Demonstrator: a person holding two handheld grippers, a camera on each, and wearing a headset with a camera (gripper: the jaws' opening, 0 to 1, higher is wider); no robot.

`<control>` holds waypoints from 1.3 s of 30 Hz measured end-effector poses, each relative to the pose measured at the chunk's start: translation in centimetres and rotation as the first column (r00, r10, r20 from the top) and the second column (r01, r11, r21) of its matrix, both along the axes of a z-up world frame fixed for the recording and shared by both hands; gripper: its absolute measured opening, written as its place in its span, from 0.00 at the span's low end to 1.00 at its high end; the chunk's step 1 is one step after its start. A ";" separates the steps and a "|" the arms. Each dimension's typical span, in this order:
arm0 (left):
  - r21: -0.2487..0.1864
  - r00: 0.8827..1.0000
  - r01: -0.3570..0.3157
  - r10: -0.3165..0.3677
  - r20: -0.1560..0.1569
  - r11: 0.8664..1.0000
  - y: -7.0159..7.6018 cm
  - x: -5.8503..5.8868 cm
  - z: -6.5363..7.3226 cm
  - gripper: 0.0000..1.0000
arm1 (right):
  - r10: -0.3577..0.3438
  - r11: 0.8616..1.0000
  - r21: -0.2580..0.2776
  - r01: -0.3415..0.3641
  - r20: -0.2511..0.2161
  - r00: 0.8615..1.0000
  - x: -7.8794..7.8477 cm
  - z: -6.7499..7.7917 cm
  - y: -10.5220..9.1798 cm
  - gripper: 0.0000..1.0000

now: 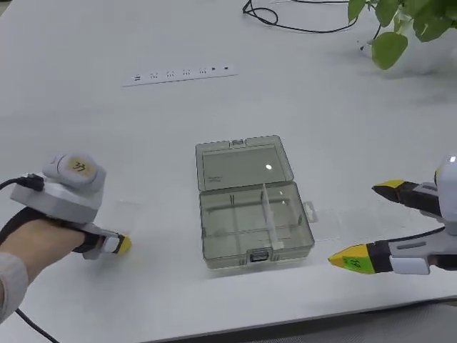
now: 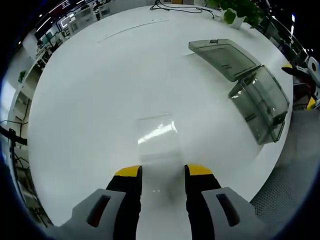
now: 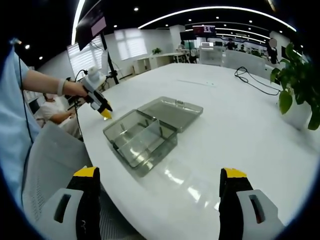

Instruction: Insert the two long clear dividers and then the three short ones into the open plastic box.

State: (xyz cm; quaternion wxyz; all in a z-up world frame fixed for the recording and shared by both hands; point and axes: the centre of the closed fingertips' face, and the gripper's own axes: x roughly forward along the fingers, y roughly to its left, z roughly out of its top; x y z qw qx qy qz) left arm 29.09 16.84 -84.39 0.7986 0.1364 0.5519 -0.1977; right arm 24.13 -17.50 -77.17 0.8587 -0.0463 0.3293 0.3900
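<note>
We are looking at the smoky, translucent plastic box lying open mid-worktop, its hinged lid flat behind it and an upright divider standing inside. Our left hand-held gripper is hovering released, jaws slightly apart, just short of a flat clear sheet. Our right hand-held gripper is gaping wide and empty to the right of the box. A power strip, black cable and leafy plant are sitting well behind.
</note>
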 end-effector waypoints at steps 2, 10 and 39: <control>0.001 1.000 -0.002 0.002 -0.004 1.000 0.1 0.0 -0.1 0.32 | -0.004 1.000 0.007 0.004 -0.004 1.000 0.0 0.0 0.0 1.00; -0.002 1.000 0.018 -0.018 0.008 1.000 0.1 -0.1 -0.1 0.32 | 0.001 1.000 0.009 -0.001 -0.028 1.000 -0.1 -0.5 0.7 0.99; -0.084 0.995 0.029 -0.021 0.096 0.996 -0.7 -0.1 1.4 0.30 | 0.007 1.000 -0.011 -0.007 -0.026 1.000 0.2 0.3 2.1 0.97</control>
